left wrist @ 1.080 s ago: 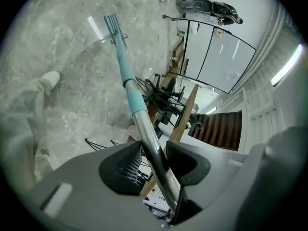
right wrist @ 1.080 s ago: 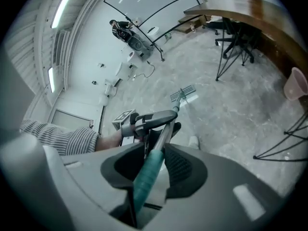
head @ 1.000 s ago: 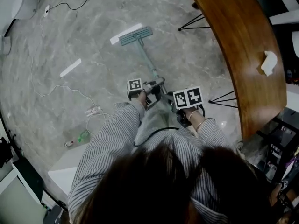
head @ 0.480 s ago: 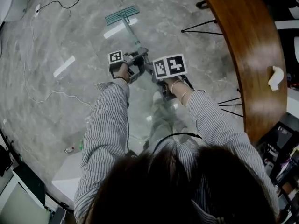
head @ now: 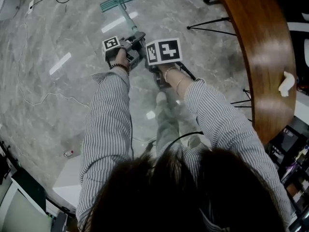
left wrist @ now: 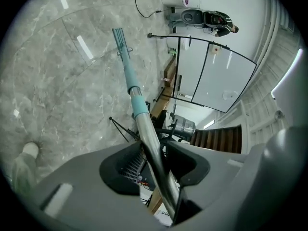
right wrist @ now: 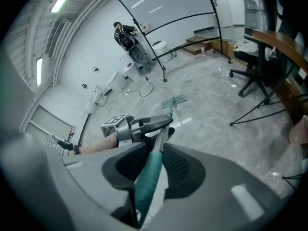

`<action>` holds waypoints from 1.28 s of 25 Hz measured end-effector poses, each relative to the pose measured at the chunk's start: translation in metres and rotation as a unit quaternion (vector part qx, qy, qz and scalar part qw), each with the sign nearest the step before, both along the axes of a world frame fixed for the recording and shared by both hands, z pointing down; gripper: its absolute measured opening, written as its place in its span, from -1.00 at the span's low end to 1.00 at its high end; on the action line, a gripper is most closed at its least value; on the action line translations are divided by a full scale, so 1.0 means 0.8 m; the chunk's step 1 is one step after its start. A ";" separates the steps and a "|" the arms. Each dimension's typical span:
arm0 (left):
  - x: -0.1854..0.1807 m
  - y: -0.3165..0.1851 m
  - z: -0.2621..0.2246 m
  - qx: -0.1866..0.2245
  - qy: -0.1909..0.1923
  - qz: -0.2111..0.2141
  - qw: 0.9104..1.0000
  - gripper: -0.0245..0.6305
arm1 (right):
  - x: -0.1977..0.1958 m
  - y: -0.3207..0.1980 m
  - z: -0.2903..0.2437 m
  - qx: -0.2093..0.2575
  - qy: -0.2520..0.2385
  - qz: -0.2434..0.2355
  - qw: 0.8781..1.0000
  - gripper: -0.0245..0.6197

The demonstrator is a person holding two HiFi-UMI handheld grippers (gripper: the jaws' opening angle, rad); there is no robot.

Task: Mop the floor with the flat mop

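Observation:
The flat mop lies with its teal head [head: 118, 2] on the marble floor far ahead, and its handle [head: 127, 21] slants back toward me. My left gripper [head: 136, 37] is shut on the metal shaft [left wrist: 153, 160], further down the handle. Just behind it, my right gripper [head: 150, 65] is shut on the teal grip [right wrist: 148, 179]; its jaws have just been closing with the grip between them. In the left gripper view the mop head [left wrist: 120, 35] shows edge-on at the top. The right gripper view has the mop head [right wrist: 173, 101] beyond the left gripper [right wrist: 144, 124].
A curved wooden table [head: 260, 57] on thin black legs runs along the right, with a white cloth [head: 288, 83] on it. Cables [head: 34, 100] and white strips [head: 60, 63] lie on the floor at left. An office chair [right wrist: 255, 57] stands by the table.
Both arms have stretched forward, carrying the grippers up the picture. The mop head has slid away from me toward the upper left.

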State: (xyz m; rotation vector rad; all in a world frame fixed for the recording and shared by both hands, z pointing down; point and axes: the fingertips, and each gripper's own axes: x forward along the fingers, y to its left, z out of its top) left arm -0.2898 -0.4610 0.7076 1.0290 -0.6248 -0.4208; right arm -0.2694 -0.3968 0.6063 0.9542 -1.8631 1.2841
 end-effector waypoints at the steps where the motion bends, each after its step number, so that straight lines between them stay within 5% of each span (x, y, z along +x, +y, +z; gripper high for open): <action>1: -0.001 0.002 0.004 -0.002 -0.004 0.006 1.000 -0.45 | -0.001 0.002 0.003 -0.002 0.001 -0.001 1.000 -0.59; 19: 0.035 0.045 0.015 -0.018 -0.002 -0.053 0.998 -0.48 | 0.043 0.045 0.003 -0.026 0.008 -0.027 0.999 -0.59; 26: 0.098 0.128 0.004 -0.030 -0.019 -0.018 0.999 -0.48 | 0.101 0.125 -0.003 -0.033 0.017 -0.053 0.998 -0.59; 32: 0.159 0.244 -0.003 -0.043 -0.019 -0.034 0.998 -0.49 | 0.162 0.238 -0.007 -0.061 -0.005 -0.051 0.997 -0.59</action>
